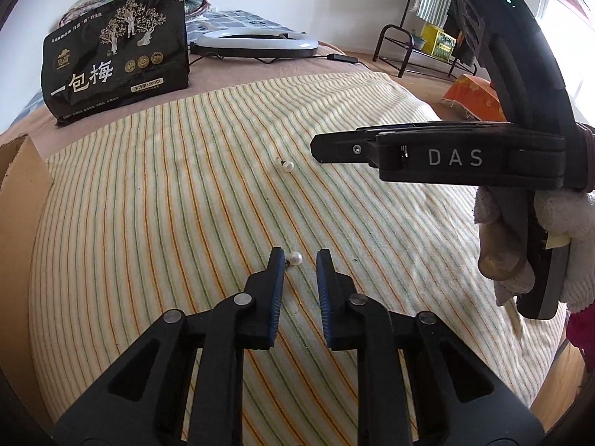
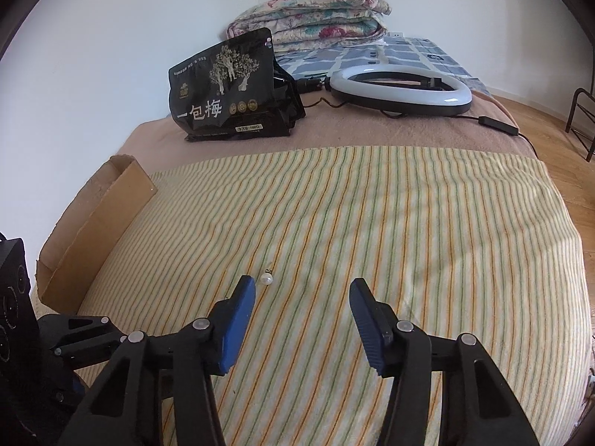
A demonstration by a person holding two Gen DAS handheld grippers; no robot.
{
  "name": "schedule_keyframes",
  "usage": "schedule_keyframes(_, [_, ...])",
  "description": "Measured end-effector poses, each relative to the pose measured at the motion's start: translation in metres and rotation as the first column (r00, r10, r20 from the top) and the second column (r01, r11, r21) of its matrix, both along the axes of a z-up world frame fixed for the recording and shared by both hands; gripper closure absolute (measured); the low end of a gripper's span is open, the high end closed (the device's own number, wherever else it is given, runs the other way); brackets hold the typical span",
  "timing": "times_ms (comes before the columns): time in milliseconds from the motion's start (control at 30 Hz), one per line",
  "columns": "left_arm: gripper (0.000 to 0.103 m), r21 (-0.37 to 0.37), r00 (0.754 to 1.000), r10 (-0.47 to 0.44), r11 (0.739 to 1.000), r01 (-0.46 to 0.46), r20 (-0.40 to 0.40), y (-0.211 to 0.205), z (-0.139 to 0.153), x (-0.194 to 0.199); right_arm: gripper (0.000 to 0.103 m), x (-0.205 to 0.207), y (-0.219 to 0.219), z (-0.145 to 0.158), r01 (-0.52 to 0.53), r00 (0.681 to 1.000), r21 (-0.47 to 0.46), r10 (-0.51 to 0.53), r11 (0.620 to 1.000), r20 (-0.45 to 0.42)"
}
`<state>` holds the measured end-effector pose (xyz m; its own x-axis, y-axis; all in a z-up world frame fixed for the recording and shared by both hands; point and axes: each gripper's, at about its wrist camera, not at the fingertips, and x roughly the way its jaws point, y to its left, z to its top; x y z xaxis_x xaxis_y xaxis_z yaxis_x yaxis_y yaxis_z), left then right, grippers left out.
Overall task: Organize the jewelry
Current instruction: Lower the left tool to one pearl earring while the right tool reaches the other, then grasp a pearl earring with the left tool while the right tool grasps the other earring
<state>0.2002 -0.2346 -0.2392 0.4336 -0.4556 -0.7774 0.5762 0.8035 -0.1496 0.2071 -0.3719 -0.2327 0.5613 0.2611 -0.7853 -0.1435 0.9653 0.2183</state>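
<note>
Now our left tongs (image 1: 300, 257) part-open around near pearl earring (image 1: 296, 258), lower centre; second earring (image 1: 288, 165) mid-frame. Right tongs (image 2: 303, 287) wide, empty. Tiny, light, slippery: we'd pinch pearl squarely.

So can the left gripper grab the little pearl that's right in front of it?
Probably yes. The near pearl earring lies on the striped cloth just past the left gripper, close to one side. The jaws stand open and nothing lies between, so a small push forward should do it.
</note>
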Motion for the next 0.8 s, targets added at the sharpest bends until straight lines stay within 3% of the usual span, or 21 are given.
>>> schedule_keyframes(467, [0.099,0.026,0.999,0.041,0.999,-0.04,-0.002,0.009,-0.004,0.013,0.069,0.018,0.023,-0.015,-0.048,0.998,-0.011,0.047,0.999,-0.03])
schedule_keyframes(667, [0.1,0.03,0.997,0.072,0.997,-0.072,0.0,0.022,-0.002,0.016,0.074,0.019,0.038,-0.018,-0.073,0.997,-0.097,0.071,0.993,-0.028])
schedule_keyframes(800, [0.1,0.023,0.996,0.09,0.996,-0.09,-0.004,0.03,-0.001,0.017,0.085,0.018,0.045,-0.019,-0.087,0.996,-0.158,0.083,0.984,-0.03])
